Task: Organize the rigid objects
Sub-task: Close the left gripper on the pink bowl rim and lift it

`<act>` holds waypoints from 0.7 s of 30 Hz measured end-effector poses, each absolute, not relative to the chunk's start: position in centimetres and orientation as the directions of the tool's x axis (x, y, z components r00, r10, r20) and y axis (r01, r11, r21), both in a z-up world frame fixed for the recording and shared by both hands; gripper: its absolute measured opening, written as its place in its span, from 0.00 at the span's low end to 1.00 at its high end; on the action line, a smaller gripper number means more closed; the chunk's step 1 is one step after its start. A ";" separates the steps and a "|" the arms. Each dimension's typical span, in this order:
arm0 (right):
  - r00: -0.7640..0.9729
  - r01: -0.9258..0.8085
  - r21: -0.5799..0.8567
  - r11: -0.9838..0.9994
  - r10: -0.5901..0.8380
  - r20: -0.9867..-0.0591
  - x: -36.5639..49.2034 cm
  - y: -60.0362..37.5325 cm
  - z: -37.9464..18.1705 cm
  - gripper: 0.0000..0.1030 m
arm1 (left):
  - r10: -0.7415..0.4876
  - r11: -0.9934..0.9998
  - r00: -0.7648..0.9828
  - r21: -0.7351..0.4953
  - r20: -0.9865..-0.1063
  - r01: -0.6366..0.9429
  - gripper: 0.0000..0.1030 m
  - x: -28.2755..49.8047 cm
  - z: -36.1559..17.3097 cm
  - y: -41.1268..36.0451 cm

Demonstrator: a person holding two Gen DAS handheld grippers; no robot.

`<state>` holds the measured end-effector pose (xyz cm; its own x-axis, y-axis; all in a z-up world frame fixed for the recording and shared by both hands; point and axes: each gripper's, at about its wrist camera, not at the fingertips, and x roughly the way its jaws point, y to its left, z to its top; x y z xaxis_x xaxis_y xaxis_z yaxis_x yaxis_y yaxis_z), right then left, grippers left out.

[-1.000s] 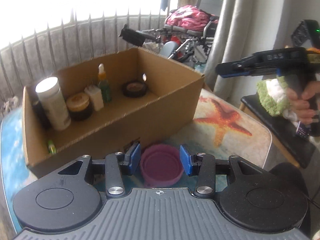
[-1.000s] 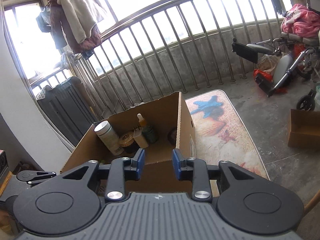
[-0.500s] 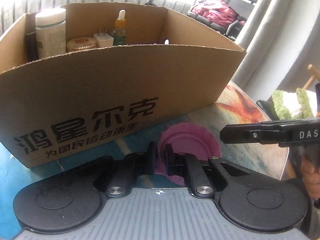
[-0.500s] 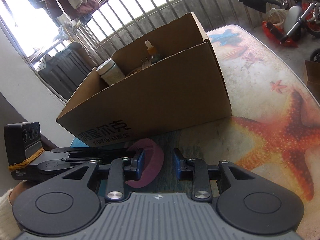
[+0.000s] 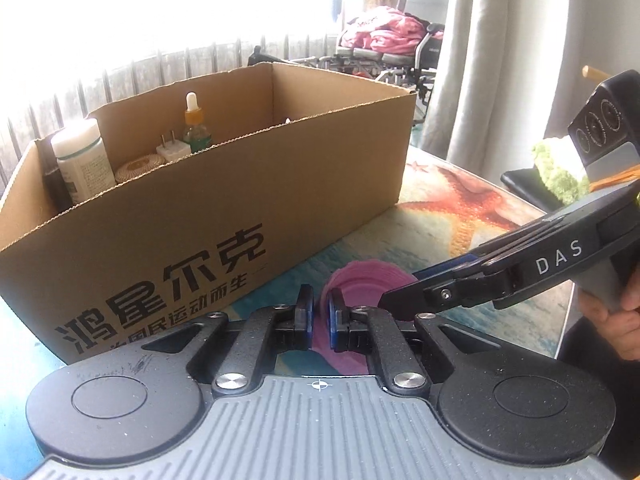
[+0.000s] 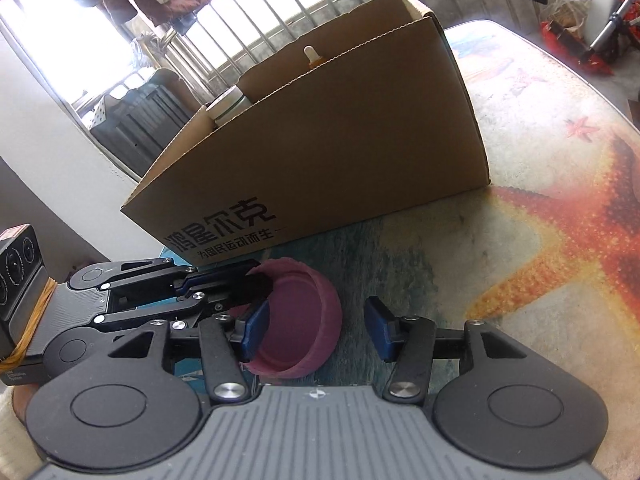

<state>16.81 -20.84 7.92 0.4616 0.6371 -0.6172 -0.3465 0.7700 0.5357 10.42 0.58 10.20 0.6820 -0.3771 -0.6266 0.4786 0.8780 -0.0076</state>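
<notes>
A pink round lid (image 6: 300,320) lies open side up on the starfish-print table (image 6: 540,200), just in front of the cardboard box (image 6: 340,140). My left gripper (image 5: 319,318) is shut on the lid's rim (image 5: 360,288); it enters the right wrist view from the left (image 6: 224,284). My right gripper (image 6: 316,330) is open around the lid, its left pad inside the rim and its right pad clear of the lid. It reaches in from the right in the left wrist view (image 5: 404,300).
The box (image 5: 240,200) holds a white bottle (image 5: 82,160), a dropper bottle (image 5: 194,124), a white plug (image 5: 172,152) and a round tin (image 5: 138,166). A wheelchair with pink cloth (image 5: 384,40), a curtain and window bars stand behind.
My left gripper closed on the lid's rim and stays on it. My right gripper came down from above the box to the lid and opened wider around it.
</notes>
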 end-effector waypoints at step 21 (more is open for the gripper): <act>0.545 -0.347 0.531 0.773 0.627 -0.556 14.7 -21.4 6.8 0.12 | -0.326 0.860 0.732 0.133 -0.599 0.492 0.06 7.9 11.1 -0.9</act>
<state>14.68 -21.37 6.76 0.5452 0.6271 -0.5564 -0.3470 0.7729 0.5312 7.94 -0.87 11.07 0.7316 -0.3259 -0.5988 0.4921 0.8603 0.1330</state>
